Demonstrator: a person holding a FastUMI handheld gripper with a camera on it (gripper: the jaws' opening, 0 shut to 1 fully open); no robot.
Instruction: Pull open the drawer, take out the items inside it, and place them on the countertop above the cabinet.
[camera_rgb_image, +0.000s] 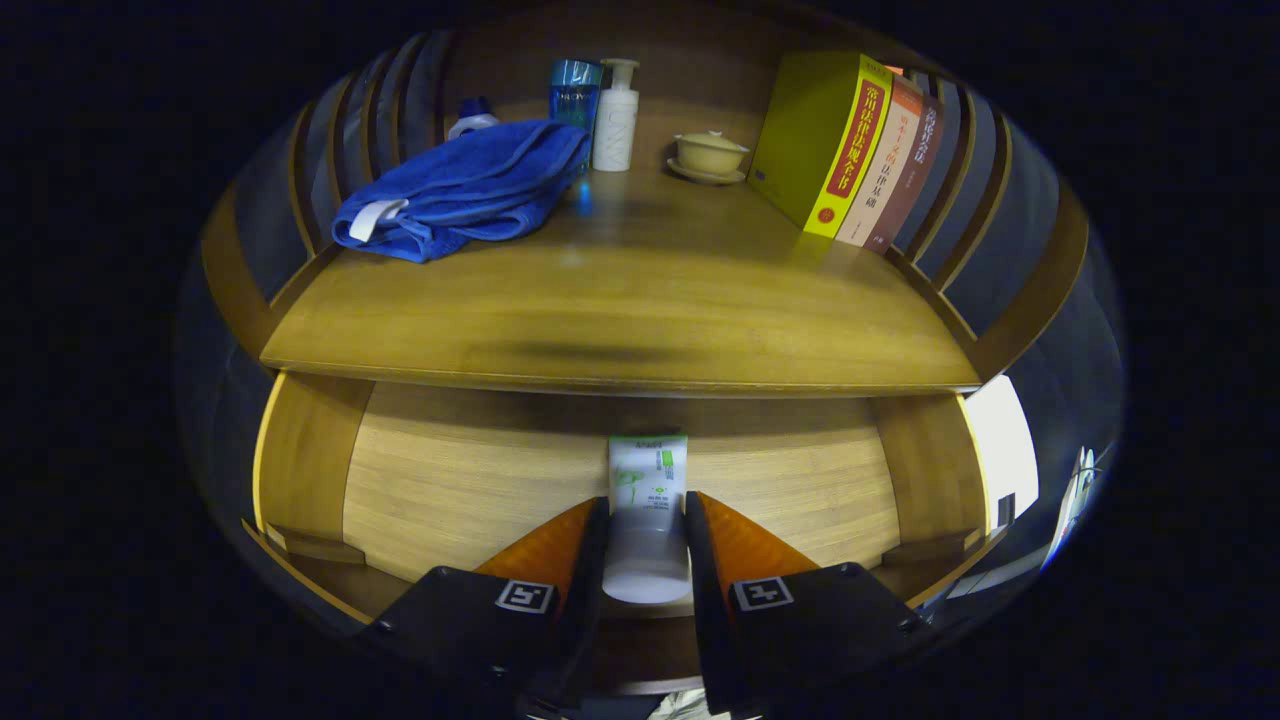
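— What's in the drawer (460, 480) from where you stand?

— It's pulled open under the counter (620, 310). Pale wooden bottom, and I can make out one thing in it: a white tube (647, 510) with green print and a rounded white cap. The cap end points toward the gripper (646, 520), the flat crimped end points in under the counter's front edge.

— And the fingers?

— One on each side of the tube, drawn in narrow against its lower half, near the cap. Both look pressed to it, so they're holding the tube. I can't tell whether it rests on the drawer bottom or is lifted just off it.

— What's up on the counter?

— A folded blue towel (465, 190) on the left side, with a small blue-capped bottle (473, 117) behind it. Beside the towel at the back, a blue glass bottle (575, 92) and a white pump bottle (616, 115) standing just next to each other. A cream lidded cup on a saucer (710, 155) sits to the right of those. Further right, three books (850, 150) stand leaning, the yellow one nearest the cup.
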